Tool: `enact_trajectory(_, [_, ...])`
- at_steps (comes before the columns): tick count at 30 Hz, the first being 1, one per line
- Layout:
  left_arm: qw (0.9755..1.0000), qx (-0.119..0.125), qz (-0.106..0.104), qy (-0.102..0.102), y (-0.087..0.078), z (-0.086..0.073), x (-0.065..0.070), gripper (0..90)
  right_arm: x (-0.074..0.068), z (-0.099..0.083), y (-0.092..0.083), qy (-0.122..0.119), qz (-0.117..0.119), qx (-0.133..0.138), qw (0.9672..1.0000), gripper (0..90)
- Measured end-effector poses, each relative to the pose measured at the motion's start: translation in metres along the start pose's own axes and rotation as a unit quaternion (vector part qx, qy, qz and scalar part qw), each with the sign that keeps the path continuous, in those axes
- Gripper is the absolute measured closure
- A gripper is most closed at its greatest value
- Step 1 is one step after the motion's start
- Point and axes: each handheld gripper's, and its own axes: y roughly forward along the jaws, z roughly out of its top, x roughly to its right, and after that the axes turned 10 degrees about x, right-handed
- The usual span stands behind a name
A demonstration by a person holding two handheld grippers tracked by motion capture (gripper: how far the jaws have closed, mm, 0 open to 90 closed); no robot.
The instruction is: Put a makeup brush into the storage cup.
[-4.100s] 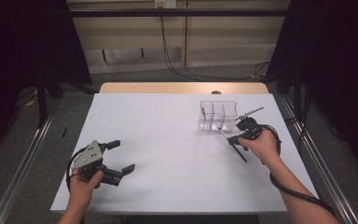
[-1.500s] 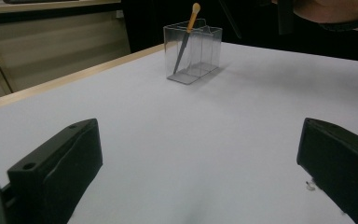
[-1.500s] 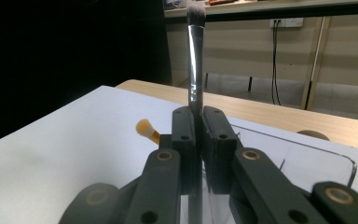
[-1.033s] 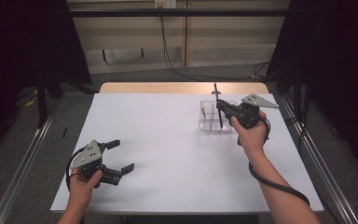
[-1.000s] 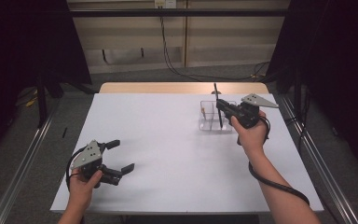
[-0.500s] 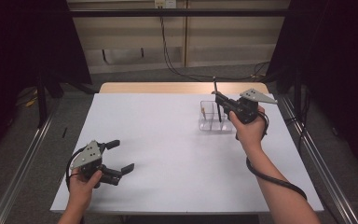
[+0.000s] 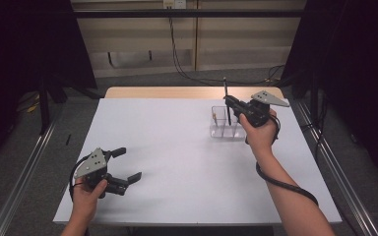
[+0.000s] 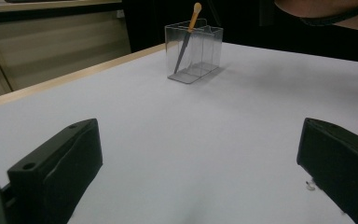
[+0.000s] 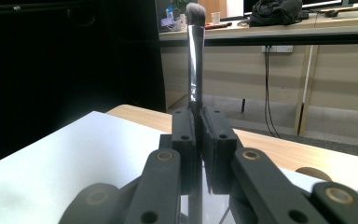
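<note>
A clear plastic organizer box (image 7: 225,129) stands on the white table (image 7: 177,147) at the far right. A thin stick with an orange tip (image 8: 189,31) leans inside the box (image 8: 196,51). My right gripper (image 7: 230,106) hovers just above the box, shut on a dark-handled makeup brush (image 7: 225,92) held upright. In the right gripper view the brush (image 9: 196,60) rises bristles-up from the closed right gripper (image 9: 200,135). My left gripper (image 7: 128,163) rests open near the front left corner, and its view shows nothing in the gripper (image 8: 200,163).
A wooden strip (image 7: 177,92) runs along the table's far edge. Metal rails (image 7: 24,167) flank both sides on the floor. A cable (image 7: 280,182) trails along the right forearm. The broad white surface lies between the two hands.
The right hand has lifted the brush off the table beside the box, turned it upright and carried it over the box. The left hand has stayed still.
</note>
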Motion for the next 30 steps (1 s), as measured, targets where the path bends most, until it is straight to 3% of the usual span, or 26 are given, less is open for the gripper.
enact_trajectory(30, [1.0000,0.002,-0.001,-0.001,-0.001,-0.001,0.000,0.0,-0.001,-0.001,0.022,-0.002,-0.008,0.008,0.9999,84.5])
